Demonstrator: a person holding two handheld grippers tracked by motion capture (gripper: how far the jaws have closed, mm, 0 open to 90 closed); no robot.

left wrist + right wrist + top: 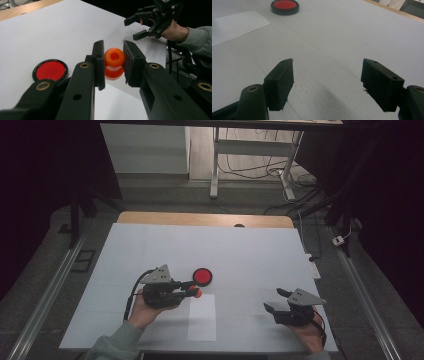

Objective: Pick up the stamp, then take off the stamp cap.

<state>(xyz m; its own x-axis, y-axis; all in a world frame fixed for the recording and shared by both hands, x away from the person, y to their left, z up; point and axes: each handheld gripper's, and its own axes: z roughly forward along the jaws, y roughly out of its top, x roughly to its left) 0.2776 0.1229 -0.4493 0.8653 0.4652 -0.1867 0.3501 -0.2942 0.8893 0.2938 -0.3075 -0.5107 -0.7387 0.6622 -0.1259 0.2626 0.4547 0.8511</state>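
Left gripper view: the left claw (114, 63) clamps a glossy orange ring-shaped plastic piece (114, 59) just above the white table (50, 35), beside the round red black-rimmed disc (50, 70). Carrying step; next likely placing it. The right claw (327, 83) gapes wide, holding nothing.

Setting: we record a lab or test room. Evidence, all placed from the white-covered counter (250, 255): beyond it, a metal-legged desk (216, 165) with loose cables (260, 170); flanking it, floor rails (47, 292); around it, dark curtains (45, 170).
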